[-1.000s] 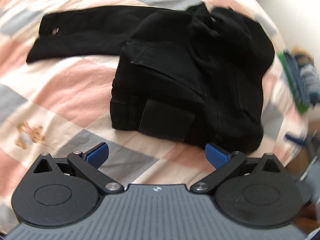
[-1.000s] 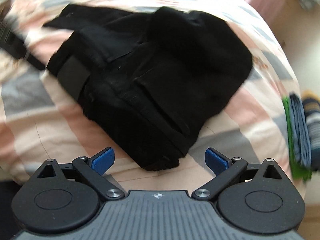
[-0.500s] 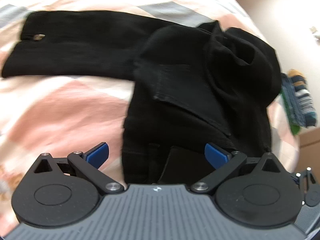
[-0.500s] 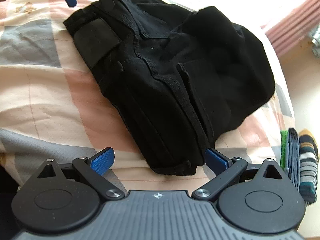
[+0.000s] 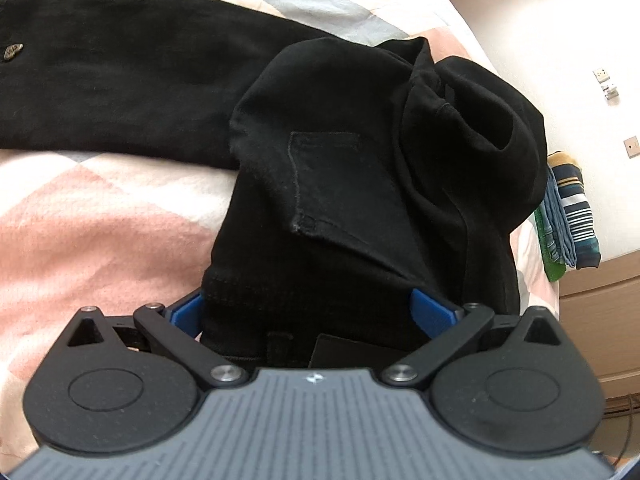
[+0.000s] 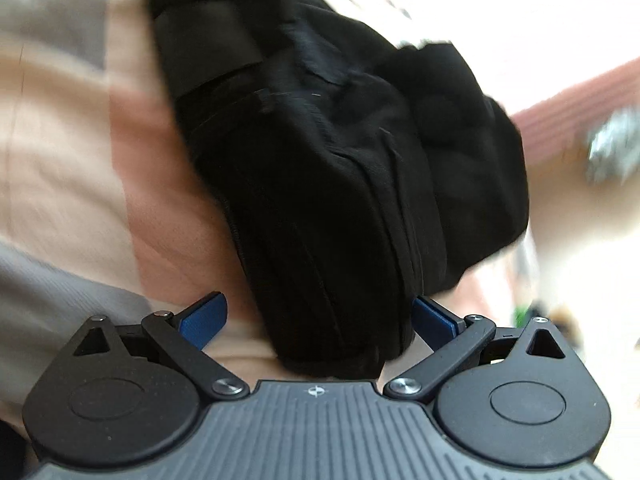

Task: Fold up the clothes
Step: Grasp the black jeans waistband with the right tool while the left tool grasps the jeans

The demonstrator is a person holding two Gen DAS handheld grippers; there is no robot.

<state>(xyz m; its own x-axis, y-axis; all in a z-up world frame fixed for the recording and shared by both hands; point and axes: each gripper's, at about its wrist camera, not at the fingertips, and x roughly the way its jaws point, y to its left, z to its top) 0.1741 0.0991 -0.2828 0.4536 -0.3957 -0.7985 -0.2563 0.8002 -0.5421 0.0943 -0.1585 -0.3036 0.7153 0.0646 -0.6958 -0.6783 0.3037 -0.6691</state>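
Observation:
A folded black pair of trousers point(image 5: 340, 208) lies bunched on the checked bedspread point(image 5: 80, 240), with a back pocket facing up. Behind it a second black garment point(image 5: 120, 72) lies flat, stretching to the left. My left gripper point(image 5: 308, 312) is open, and its blue fingers straddle the near edge of the folded trousers. In the right wrist view the same trousers point(image 6: 320, 184) fill the middle, blurred. My right gripper point(image 6: 320, 316) is open too, with the near end of the bundle between its blue fingers.
A stack of folded striped and green clothes point(image 5: 568, 216) sits at the right, past the bed's edge. A wooden cabinet point(image 5: 592, 320) and a white wall with sockets point(image 5: 600, 76) stand further right. The pink and grey bedspread point(image 6: 60, 160) spreads out to the left.
Both grippers have closed in on the folded trousers, whose edges now sit between the open fingers. The right wrist view has swung and turned blurry.

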